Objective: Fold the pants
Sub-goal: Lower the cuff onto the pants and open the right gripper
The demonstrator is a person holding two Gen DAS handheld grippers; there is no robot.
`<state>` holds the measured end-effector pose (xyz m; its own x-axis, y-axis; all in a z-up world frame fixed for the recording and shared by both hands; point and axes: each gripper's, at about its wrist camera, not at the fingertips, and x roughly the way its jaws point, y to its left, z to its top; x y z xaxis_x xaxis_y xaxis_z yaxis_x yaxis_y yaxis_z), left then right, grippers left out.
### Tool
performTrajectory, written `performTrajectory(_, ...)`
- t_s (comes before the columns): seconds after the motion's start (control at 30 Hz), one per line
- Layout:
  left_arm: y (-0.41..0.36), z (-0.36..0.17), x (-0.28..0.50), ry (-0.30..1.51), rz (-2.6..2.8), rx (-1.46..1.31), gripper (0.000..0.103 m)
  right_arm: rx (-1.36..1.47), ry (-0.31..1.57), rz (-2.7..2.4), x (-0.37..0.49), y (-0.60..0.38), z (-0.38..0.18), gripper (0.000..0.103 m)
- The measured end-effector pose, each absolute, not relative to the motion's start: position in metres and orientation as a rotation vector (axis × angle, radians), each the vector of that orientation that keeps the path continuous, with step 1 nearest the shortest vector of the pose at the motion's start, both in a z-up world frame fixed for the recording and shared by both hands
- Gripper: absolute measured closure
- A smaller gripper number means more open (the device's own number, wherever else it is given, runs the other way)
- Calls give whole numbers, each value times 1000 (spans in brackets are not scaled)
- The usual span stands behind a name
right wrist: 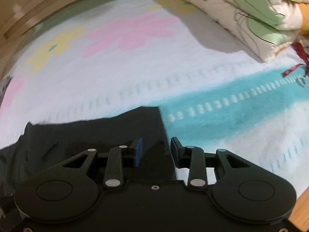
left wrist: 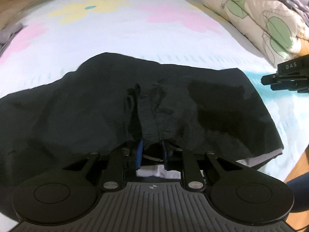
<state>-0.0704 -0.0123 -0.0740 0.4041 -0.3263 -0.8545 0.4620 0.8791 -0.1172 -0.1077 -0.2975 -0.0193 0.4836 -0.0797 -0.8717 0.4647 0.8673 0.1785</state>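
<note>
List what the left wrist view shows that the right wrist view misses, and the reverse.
Only the left wrist view: the left gripper with bunched waistband fabric between its pads, the pants' grey lining edge, and a grey garment at the far left. Only the right wrist view: the red ribbon and the right gripper's open blue pads over the pants' corner. Both: the black pants, the flowered bedsheet and the leaf-print pillow.

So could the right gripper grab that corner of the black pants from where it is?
Probably yes: the right gripper is open, the pants edge lies between its fingers, and nothing blocks it.
</note>
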Motion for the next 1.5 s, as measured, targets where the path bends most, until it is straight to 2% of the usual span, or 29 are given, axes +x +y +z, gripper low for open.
performTrajectory(0.4,6,-76,-68,1084,-462,138,83,432,1082,-301,-93,-288,-45,58)
performTrajectory(0.5,4,-78,-69,1082,-460,160,79,380,1122,-300,-87,-277,-56,58)
performTrajectory(0.53,2,-77,-70,1080,-458,167,79,357,1137,-305,-85,-273,-60,55)
performTrajectory(0.63,-1,-62,-78,1007,-466,222,79,273,1166,-326,-81,-264,-73,43)
performTrajectory(0.67,-2,-52,-82,950,-479,226,79,263,1160,-332,-81,-263,-74,43)
performTrajectory(0.73,-4,-42,-85,864,-472,234,70,268,1156,-337,-82,-263,-74,43)
performTrajectory(0.77,-8,-41,-82,842,-461,251,69,274,1157,-337,-83,-263,-74,43)
performTrajectory(1.07,-21,-61,-19,945,-343,165,69,284,1152,-343,-84,-263,-74,41)
performTrajectory(1.27,-25,-103,22,1066,-297,124,67,275,1151,-344,-81,-262,-75,41)
performTrajectory(1.5,-40,-89,10,1003,-316,240,66,241,1141,-339,-81,-259,-71,41)
